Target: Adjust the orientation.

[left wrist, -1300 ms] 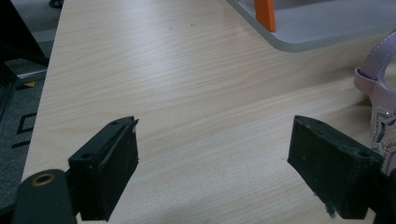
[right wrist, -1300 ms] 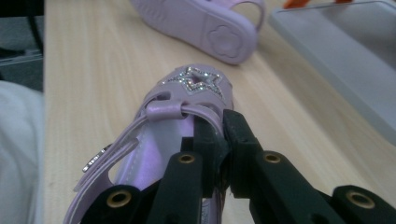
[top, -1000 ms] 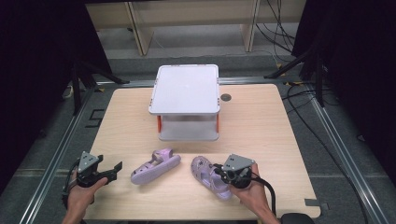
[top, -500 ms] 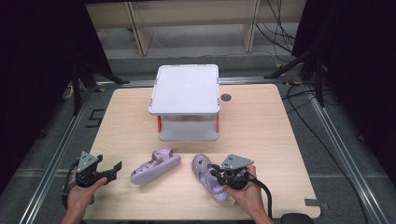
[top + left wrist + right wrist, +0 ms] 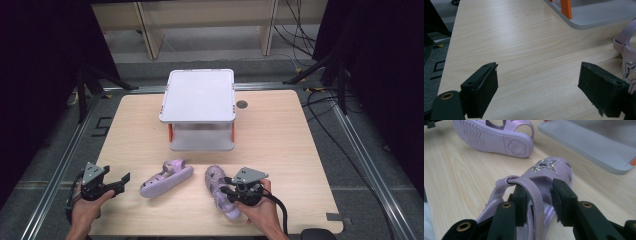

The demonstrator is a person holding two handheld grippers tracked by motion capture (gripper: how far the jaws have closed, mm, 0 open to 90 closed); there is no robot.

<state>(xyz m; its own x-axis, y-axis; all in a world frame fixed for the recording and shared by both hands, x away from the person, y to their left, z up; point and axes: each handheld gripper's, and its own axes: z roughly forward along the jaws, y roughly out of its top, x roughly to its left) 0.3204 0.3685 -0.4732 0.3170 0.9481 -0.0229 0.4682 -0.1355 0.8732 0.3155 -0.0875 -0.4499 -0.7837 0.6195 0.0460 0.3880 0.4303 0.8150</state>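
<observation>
Sitting on the wooden surface [image 5: 280, 145] are two little purple sandals. The right sandal [image 5: 541, 180] stands upright near the front edge, with a sparkly star on its toe. The right gripper [image 5: 537, 202] is at its heel end, and its jaws sit on both sides of the ankle strap. The jaws have just been opening. The strap is between them with a gap to the right jaw, so the grip looks let go.

The left sandal [image 5: 166, 178] lies tipped on its side just beside the other one, so its wavy sole with a flower shape shows in the right gripper view.

The left gripper [image 5: 539, 85] hovers low over bare wood at the front left corner, near the left sandal's strap. Its jaws are spread wide with nothing between them.

Farther back, in the middle of the surface, stands a grey plastic box [image 5: 200, 112] with orange clips. Its lid is shut, so what is inside cannot be seen.
</observation>
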